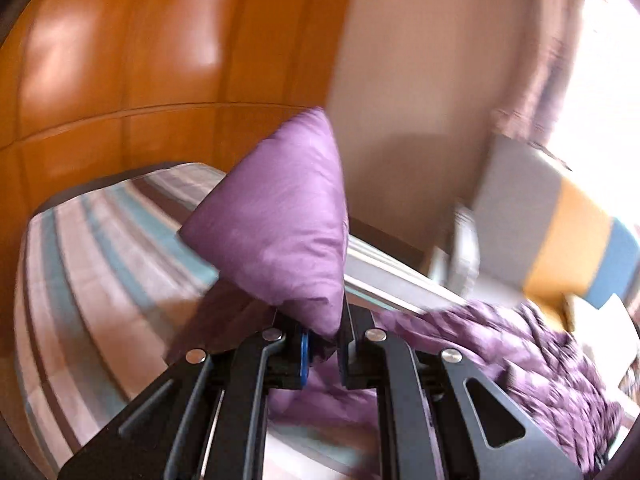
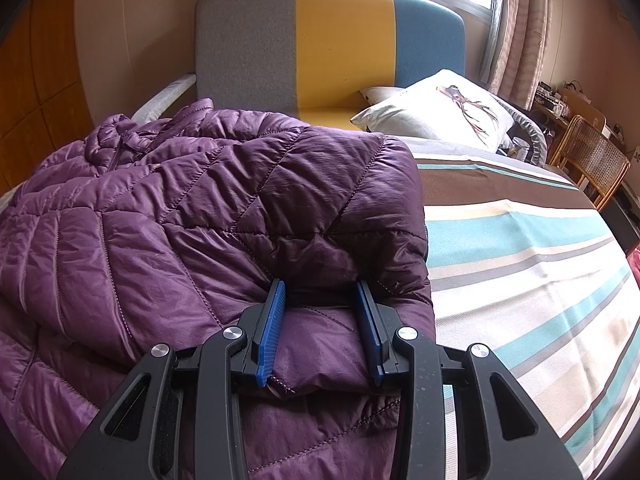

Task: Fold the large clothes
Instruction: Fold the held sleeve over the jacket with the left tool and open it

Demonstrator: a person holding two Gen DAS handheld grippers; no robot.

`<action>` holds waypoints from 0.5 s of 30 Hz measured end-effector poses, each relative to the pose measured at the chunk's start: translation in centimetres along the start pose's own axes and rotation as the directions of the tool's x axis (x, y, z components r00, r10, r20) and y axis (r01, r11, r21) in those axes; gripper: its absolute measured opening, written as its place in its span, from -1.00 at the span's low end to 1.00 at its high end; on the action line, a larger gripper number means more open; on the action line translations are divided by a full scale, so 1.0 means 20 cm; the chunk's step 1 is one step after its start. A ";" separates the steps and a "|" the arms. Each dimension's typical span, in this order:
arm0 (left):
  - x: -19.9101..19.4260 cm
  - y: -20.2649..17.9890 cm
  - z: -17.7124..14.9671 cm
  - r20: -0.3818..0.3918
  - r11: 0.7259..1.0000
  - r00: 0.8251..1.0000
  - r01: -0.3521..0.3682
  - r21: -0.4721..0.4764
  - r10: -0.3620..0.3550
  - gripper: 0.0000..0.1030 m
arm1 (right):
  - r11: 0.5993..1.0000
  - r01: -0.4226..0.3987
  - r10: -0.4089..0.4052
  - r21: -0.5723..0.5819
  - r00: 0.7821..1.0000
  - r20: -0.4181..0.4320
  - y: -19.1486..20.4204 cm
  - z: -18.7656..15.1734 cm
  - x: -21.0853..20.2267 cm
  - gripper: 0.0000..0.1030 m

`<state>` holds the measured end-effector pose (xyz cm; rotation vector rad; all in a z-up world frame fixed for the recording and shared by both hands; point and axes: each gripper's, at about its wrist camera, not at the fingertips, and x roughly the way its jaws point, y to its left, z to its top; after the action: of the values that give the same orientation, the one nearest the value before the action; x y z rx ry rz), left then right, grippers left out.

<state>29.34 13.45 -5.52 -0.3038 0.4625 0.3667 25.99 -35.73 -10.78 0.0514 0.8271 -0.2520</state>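
Note:
A purple quilted puffer jacket [image 2: 192, 208] lies on the striped bed, its right part folded over. My right gripper [image 2: 322, 292] is open with its blue pads on either side of a fold at the jacket's near edge. My left gripper [image 1: 324, 332] is shut on a corner of the jacket [image 1: 288, 224], which stands up as a purple point above the fingers. The rest of the jacket [image 1: 532, 364] trails to the right in the blurred left wrist view.
The bed's striped cover [image 2: 520, 264] lies to the right of the jacket. A grey, yellow and blue headboard [image 2: 332, 40] and white pillows [image 2: 440, 112] are at the far end. A wicker chair [image 2: 588, 160] stands right. Orange wooden panels [image 1: 120, 60] rise behind the bed.

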 end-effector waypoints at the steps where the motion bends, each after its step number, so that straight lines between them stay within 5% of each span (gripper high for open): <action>1: -0.03 -0.06 -0.01 0.004 0.999 1.000 0.026 0.023 -0.026 -0.82 | 1.000 0.000 0.000 0.000 1.000 0.000 0.00 0.00 0.00 -0.30; 9: -0.21 -0.63 -0.23 -0.067 0.946 0.976 0.216 0.240 -0.206 -0.82 | 1.000 -0.005 0.005 0.003 1.000 0.001 -0.01 0.00 0.00 -0.30; 15: -0.29 -0.89 -0.40 -0.134 0.906 0.953 0.300 0.299 -0.271 -0.82 | 1.000 -0.004 0.004 0.003 1.000 0.001 -0.01 0.00 0.00 -0.30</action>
<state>28.81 -6.94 -6.02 -0.0718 0.5482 -0.0116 26.07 -35.90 -10.80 0.0555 0.8254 -0.2492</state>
